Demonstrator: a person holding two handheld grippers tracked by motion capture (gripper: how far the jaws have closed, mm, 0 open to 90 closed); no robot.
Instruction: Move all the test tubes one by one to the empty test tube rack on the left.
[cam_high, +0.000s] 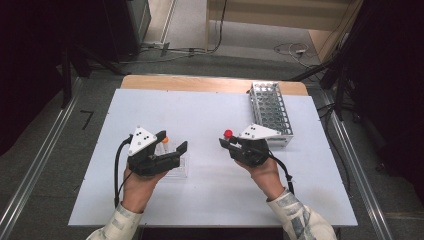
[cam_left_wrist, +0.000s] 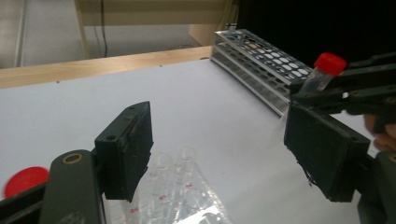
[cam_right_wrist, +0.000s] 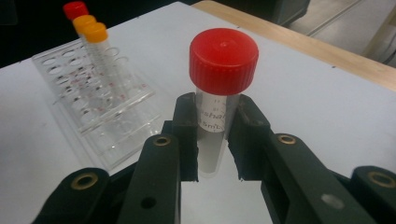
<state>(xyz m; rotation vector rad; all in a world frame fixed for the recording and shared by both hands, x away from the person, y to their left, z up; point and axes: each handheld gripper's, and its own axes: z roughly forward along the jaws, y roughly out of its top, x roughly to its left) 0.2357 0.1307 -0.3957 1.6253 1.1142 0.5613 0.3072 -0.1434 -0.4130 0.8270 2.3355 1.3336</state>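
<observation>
Faintly, "5m" on red-capped tube (cam_right_wrist: 219, 93); right gripper (cam_right_wrist: 215, 140) clamps it.

White rectangular tabletop (cam_high: 210, 115) over light wooden board (cam_high: 200, 83); grey carpet floor (cam_high: 250, 42) beyond, white cable (cam_high: 289, 48) lying on it

White table (cam_high: 210, 200) with metal tube rack (cam_high: 270, 107) and clear plastic rack (cam_high: 176, 162)
</observation>
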